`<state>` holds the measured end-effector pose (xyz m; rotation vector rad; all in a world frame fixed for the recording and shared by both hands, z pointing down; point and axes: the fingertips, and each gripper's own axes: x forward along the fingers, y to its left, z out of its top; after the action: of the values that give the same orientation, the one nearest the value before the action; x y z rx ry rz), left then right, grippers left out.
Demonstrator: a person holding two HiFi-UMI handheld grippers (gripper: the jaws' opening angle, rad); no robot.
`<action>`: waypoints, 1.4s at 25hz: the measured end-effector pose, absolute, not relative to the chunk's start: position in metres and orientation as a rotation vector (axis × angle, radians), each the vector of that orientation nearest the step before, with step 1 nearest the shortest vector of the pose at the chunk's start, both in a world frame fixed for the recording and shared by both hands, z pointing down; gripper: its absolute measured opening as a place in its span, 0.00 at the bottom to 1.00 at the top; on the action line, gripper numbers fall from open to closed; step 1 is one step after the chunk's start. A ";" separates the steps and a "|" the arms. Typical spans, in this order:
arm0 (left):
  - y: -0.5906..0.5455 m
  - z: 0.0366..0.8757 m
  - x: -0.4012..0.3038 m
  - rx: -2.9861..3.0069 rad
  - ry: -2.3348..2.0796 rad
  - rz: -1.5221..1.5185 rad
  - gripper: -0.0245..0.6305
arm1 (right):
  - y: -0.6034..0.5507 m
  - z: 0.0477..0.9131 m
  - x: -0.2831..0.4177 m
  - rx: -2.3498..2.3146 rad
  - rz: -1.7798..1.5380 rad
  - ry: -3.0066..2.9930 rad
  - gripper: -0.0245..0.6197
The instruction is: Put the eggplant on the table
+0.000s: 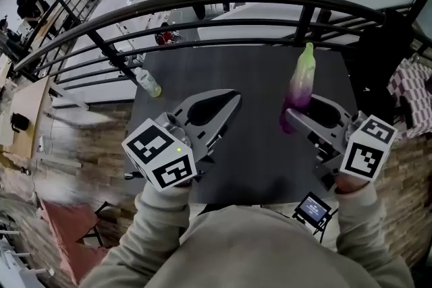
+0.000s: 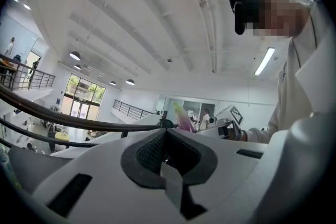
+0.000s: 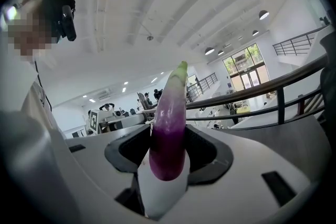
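The eggplant (image 1: pixel 302 83) stands upright, purple at the bottom, paling to a green tip on top. My right gripper (image 1: pixel 291 119) is shut on its lower end and holds it above the dark table (image 1: pixel 250 158). In the right gripper view the eggplant (image 3: pixel 169 128) rises from between the jaws. My left gripper (image 1: pixel 231 100) hovers over the table's left half with its tips together and nothing between them. In the left gripper view the jaws meet at a point, and the eggplant (image 2: pixel 183 117) shows beyond them to the right.
A plastic bottle (image 1: pixel 147 83) of greenish liquid stands at the table's left edge. A dark metal railing (image 1: pixel 223 0) curves along the table's far side, with a lower floor beyond it. A small screen device (image 1: pixel 314 208) sits near the front edge. A checked cloth (image 1: pixel 408 88) hangs at right.
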<state>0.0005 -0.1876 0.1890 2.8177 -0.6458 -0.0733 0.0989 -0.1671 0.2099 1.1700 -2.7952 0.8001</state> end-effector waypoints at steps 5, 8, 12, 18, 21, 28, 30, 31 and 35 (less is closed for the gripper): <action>-0.218 0.195 -0.010 2.814 -0.560 -0.087 0.04 | -0.205 0.212 0.086 1.226 0.788 -2.757 0.38; -0.238 0.203 -0.005 2.784 -0.509 -0.082 0.04 | -0.224 0.213 0.092 1.241 0.778 -2.730 0.38; -0.252 0.213 0.001 2.765 -0.477 -0.058 0.04 | -0.232 0.218 0.099 1.255 0.807 -2.706 0.38; -0.248 0.213 0.011 2.777 -0.455 -0.037 0.04 | -0.234 0.222 0.109 1.259 0.843 -2.717 0.38; -0.254 0.214 0.018 2.779 -0.471 -0.020 0.04 | -0.244 0.222 0.117 1.256 0.859 -2.733 0.38; -0.241 0.226 0.010 2.778 -0.489 0.006 0.04 | -0.237 0.232 0.107 1.212 0.867 -2.752 0.38; -0.242 0.228 0.007 2.782 -0.498 0.007 0.04 | -0.237 0.233 0.105 1.205 0.860 -2.758 0.38; -0.243 0.227 0.007 2.781 -0.501 0.008 0.04 | -0.239 0.232 0.104 1.199 0.856 -2.760 0.38; -0.248 0.216 0.010 2.780 -0.509 0.003 0.04 | -0.246 0.218 0.102 1.175 0.843 -2.767 0.38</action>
<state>0.0098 -0.2484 0.2162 2.7804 -0.5087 0.0029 0.1023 -0.2456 0.2178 1.1747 -2.7670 0.8427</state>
